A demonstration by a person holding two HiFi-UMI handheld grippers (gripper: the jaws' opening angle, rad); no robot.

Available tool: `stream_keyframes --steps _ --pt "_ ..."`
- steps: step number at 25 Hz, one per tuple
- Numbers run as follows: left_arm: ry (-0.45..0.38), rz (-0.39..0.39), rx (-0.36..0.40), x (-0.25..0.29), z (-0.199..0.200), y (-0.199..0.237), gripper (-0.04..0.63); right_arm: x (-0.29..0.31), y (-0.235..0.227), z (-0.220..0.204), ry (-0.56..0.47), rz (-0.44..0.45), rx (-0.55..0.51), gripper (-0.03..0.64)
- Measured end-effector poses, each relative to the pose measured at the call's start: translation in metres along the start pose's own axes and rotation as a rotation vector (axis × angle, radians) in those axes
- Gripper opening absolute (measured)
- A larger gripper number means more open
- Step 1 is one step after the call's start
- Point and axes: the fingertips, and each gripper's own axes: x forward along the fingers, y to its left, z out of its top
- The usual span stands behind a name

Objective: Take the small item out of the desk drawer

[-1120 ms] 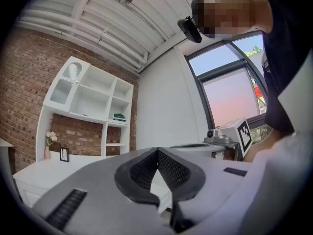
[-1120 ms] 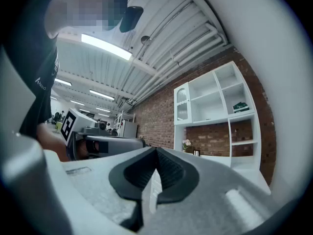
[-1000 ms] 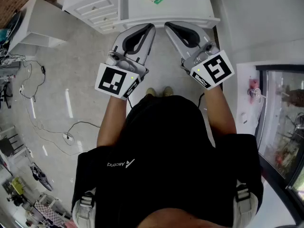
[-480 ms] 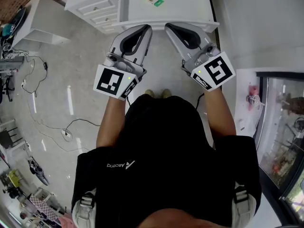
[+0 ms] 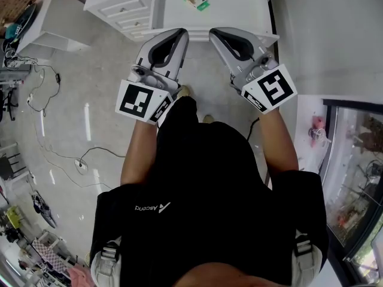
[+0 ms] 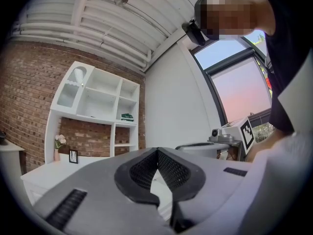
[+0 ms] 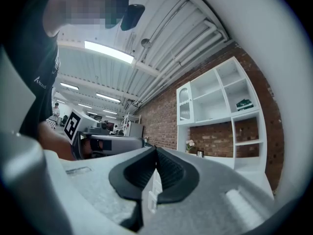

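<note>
A white desk (image 5: pixel 239 11) stands just ahead, seen from above. Its stack of drawers (image 5: pixel 128 11) at the left end is closed, so anything inside is hidden. A small green-and-white item (image 5: pixel 195 0) lies on the desk top. My left gripper (image 5: pixel 181 33) and right gripper (image 5: pixel 214 33) are held side by side at the desk's front edge, both shut with nothing between the jaws. In the left gripper view the black pads (image 6: pixel 173 173) meet at the tip of the left gripper (image 6: pixel 157 151). The right gripper (image 7: pixel 155 148) looks the same in its own view.
Cables (image 5: pixel 54 154) trail over the grey floor at the left, near a low white unit (image 5: pixel 42 37). A glass-fronted cabinet (image 5: pixel 359 160) stands at the right. A white shelf unit (image 6: pixel 98 106) on a brick wall rises behind the desk. The person's foot (image 5: pixel 184 91) is below the grippers.
The person has stepped towards the desk, one foot now forward. Both grippers have drifted slightly closer to the desk edge and stay shut.
</note>
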Motion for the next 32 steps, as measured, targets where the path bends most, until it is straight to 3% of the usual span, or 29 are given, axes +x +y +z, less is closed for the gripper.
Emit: stream_keyframes --steps 8,18,32 --pt "-0.01 -0.008 -0.018 0.03 -0.015 0.044 -0.002 0.036 -0.034 -0.019 0.033 -0.01 -0.012 0.003" --pt "-0.009 -0.035 -0.03 0.074 -0.026 0.134 -0.002 0.112 -0.093 -0.054 0.125 -0.063 -0.022 0.003" --pt "-0.003 -0.102 -0.064 0.111 -0.052 0.241 -0.002 0.204 -0.151 -0.129 0.339 -0.12 -0.014 0.003"
